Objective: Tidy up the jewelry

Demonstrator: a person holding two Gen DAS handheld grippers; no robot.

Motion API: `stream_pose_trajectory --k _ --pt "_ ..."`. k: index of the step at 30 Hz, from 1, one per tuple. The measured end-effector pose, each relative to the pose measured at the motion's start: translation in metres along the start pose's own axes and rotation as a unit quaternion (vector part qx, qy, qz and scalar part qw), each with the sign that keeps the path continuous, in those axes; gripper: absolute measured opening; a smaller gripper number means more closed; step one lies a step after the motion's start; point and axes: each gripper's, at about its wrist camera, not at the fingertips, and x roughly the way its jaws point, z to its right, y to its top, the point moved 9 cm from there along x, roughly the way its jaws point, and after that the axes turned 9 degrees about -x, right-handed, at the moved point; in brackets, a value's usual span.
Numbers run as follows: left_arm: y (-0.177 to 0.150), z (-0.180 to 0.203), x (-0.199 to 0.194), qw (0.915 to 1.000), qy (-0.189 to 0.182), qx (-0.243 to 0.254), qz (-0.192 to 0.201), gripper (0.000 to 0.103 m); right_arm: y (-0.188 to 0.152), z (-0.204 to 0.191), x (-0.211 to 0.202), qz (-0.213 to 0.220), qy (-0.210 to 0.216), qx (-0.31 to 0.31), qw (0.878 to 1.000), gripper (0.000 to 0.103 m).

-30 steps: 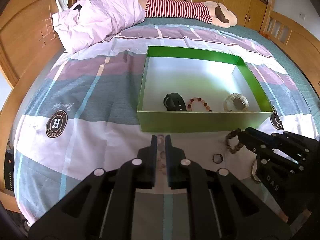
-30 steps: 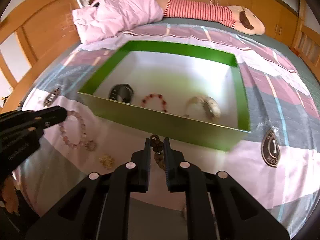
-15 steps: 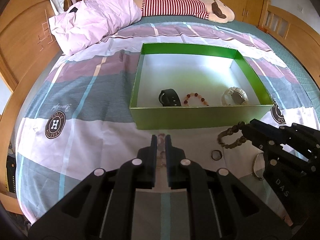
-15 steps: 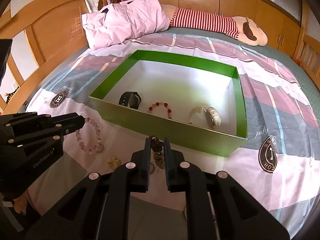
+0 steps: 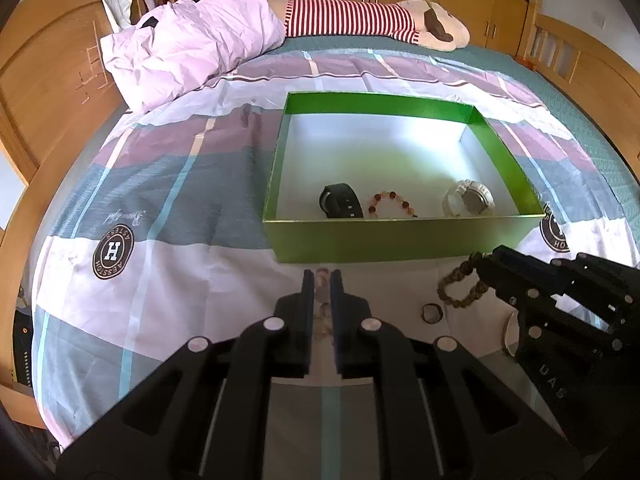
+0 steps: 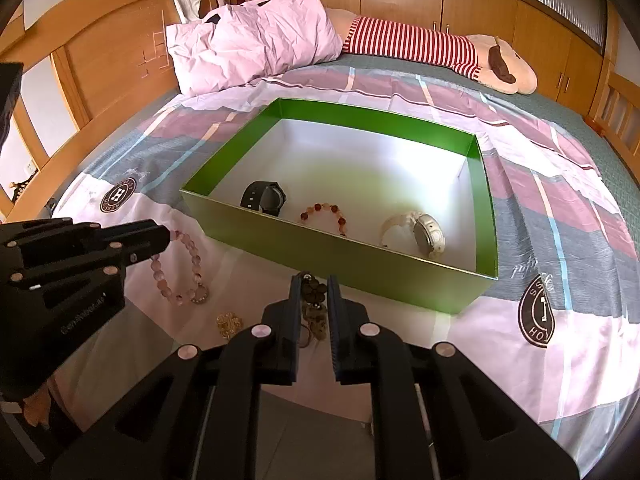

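Note:
A green box (image 5: 400, 236) (image 6: 332, 252) lies open on the bed. Inside lie a black watch (image 5: 341, 201) (image 6: 265, 198), a red-orange bead bracelet (image 5: 390, 204) (image 6: 325, 216) and a white watch (image 5: 469, 198) (image 6: 416, 233). My left gripper (image 5: 321, 280) (image 6: 162, 236) is shut on a pink bead bracelet (image 6: 180, 268) and holds it in the air before the box. My right gripper (image 6: 313, 284) (image 5: 482, 262) is shut on a brown bead bracelet (image 5: 460, 286) (image 6: 314, 300), also held in the air before the box.
A dark ring (image 5: 431, 313) and a gold brooch (image 6: 229, 323) lie on the sheet in front of the box. A bangle (image 5: 509, 330) lies partly hidden under my right gripper. A pink pillow (image 5: 188, 44) and a striped plush toy (image 5: 372, 22) lie at the far end.
Both grippers have risen and drawn back from the box, each with its bracelet lifted off the sheet.

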Motion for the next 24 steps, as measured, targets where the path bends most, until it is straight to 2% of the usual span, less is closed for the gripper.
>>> stream_pose_trajectory --k 5,24 --pt "0.0079 0.0003 -0.0050 0.9999 -0.004 -0.012 0.010 0.008 0.0037 0.0023 -0.0052 0.014 -0.005 0.000 1.000 0.012" --pt "0.0067 0.0060 -0.0036 0.9999 0.001 -0.003 0.011 0.008 0.0028 0.0015 -0.0068 0.010 -0.005 -0.002 1.000 0.012"
